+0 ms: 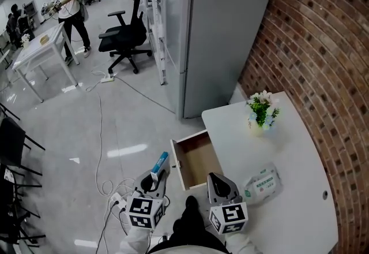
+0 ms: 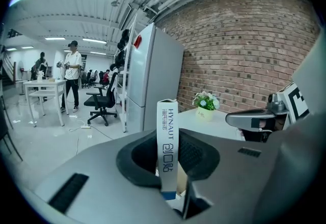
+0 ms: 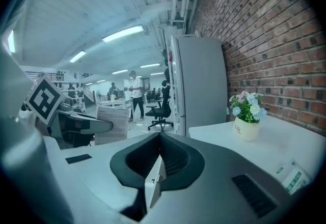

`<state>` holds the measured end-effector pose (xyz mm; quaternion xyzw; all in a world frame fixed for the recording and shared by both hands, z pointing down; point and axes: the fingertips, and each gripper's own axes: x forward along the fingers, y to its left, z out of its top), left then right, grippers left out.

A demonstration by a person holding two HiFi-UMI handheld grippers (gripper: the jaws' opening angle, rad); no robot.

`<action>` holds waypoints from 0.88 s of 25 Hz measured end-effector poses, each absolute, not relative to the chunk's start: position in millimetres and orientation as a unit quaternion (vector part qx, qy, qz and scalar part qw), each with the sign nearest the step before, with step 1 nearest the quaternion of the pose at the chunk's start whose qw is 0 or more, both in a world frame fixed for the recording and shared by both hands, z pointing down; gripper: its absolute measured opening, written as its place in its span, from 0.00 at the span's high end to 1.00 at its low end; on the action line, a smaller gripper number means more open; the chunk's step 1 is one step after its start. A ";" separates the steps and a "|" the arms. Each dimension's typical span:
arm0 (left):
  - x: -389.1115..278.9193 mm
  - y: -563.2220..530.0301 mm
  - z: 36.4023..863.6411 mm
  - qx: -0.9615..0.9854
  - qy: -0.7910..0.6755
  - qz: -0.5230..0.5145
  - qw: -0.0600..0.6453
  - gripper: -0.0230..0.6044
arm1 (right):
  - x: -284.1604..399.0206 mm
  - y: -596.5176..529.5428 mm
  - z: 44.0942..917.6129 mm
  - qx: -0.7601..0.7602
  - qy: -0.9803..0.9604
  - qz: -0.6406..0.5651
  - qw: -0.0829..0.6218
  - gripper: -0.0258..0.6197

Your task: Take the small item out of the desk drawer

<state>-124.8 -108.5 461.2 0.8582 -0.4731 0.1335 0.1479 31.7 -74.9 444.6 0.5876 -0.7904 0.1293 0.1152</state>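
Note:
A small white and blue box [image 1: 161,164] stands upright between the jaws of my left gripper [image 1: 158,176], which is shut on it. In the left gripper view the box [image 2: 167,146] rises well above the pads, printed side towards the camera. It is held over the floor, left of the open drawer [image 1: 196,160] of the white desk [image 1: 288,131]. The part of the drawer's inside that shows is bare wood. My right gripper [image 1: 219,181] hovers at the desk's front edge beside the drawer, jaws shut with nothing in them [image 3: 159,139].
A flower pot [image 1: 259,113] stands on the desk near the brick wall, and a packet of wipes [image 1: 262,183] lies right of my right gripper. A grey cabinet [image 1: 213,27] stands behind the desk. Cables [image 1: 109,186] trail on the floor. Farther off are an office chair [image 1: 124,36] and a person [image 1: 68,7].

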 end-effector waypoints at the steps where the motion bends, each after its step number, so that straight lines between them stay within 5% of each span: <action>1: -127.2 -106.3 459.2 0.858 -0.474 0.131 0.147 0.84 | 29.5 -73.2 443.0 0.586 -0.792 0.129 0.111 0.92; 22: -152.4 -84.4 448.4 0.856 -0.486 0.118 0.134 0.84 | 5.1 -55.8 436.6 0.568 -0.807 0.117 0.115 0.92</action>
